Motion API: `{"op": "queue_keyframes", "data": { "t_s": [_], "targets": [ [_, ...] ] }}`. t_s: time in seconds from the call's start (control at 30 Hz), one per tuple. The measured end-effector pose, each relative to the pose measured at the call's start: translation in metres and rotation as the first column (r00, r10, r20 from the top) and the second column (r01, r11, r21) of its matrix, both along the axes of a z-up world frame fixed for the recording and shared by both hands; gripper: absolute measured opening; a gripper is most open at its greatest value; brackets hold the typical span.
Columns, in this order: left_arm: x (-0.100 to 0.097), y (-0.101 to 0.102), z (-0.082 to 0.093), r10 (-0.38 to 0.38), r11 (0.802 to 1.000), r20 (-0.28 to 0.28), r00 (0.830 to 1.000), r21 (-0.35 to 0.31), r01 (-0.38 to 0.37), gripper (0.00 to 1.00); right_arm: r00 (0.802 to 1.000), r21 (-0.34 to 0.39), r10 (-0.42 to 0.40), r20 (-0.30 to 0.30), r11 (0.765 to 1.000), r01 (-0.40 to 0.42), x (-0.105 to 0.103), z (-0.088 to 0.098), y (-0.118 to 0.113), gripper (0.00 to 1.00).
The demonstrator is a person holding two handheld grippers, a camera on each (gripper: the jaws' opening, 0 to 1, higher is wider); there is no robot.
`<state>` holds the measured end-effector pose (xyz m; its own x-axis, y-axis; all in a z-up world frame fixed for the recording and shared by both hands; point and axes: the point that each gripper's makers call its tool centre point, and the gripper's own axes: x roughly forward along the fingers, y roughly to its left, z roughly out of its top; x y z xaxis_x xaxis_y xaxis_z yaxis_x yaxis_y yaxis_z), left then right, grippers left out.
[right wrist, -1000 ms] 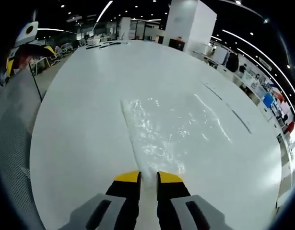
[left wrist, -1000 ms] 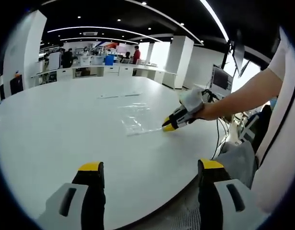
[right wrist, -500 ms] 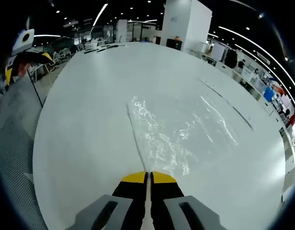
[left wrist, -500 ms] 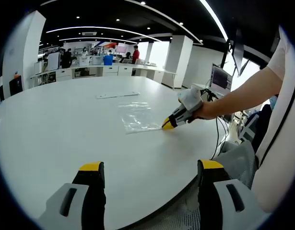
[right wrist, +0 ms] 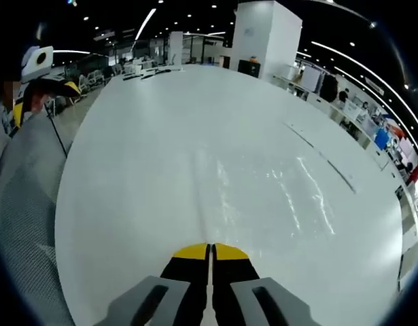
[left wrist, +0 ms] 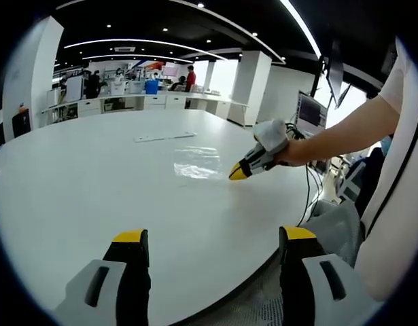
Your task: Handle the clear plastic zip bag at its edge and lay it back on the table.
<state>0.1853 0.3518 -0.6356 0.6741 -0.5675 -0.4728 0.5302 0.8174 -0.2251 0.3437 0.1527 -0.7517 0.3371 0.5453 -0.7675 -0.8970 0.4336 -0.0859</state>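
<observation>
In the right gripper view the jaws of the right gripper [right wrist: 210,252] are pressed together, and the near edge of the clear plastic zip bag [right wrist: 263,193] seems pinched between the yellow tips — the film is too transparent there to be sure. From the tips the bag runs straight ahead and a little to the right, its long axis in line with the jaws, the sheet lying low over the white desk [right wrist: 127,176]. In the left gripper view the same right gripper [left wrist: 239,170] has its tip at the bag's [left wrist: 197,163] right edge. The left gripper [left wrist: 207,242] hangs at the near desk rim with jaws spread wide, holding nothing, well apart from the bag — so the right is the nearer hand. One bag, two grippers; one thin strip [left wrist: 164,136] lies beyond the bag.
</observation>
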Motion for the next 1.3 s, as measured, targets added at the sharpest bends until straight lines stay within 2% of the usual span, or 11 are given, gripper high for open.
{"op": "queue_keyframes", "data": {
  "t_s": [0.33, 0.67, 0.97, 1.17, 1.3],
  "targets": [
    [-0.001, -0.005, 0.004, -0.020, 1.000, 0.017, 1.000, -0.001, 0.020, 0.77, 0.999, -0.003, 0.036, 0.037, 0.999, -0.035, -0.004, 0.028, 0.000, 0.00],
    [0.001, -0.011, 0.011, -0.072, 0.997, 0.048, 0.996, 0.026, 0.071, 0.75, 0.990, -0.015, 0.111, 0.083, 0.994, -0.110, -0.015, 0.059, 0.005, 0.00],
    [0.008, -0.019, 0.025, -0.117, 0.993, 0.083, 0.990, 0.035, 0.114, 0.72, 0.978, -0.020, 0.165, 0.125, 0.986, -0.164, -0.026, 0.091, 0.013, 0.00],
    [0.013, -0.020, 0.033, -0.142, 0.989, 0.106, 0.984, 0.045, 0.138, 0.71, 0.976, -0.009, 0.167, 0.141, 0.986, -0.168, -0.026, 0.107, 0.014, 0.00],
    [0.014, -0.020, 0.036, -0.145, 0.989, 0.116, 0.983, 0.044, 0.140, 0.71, 0.975, -0.011, 0.161, 0.150, 0.987, -0.162, -0.025, 0.111, 0.013, 0.00]
  ]
}}
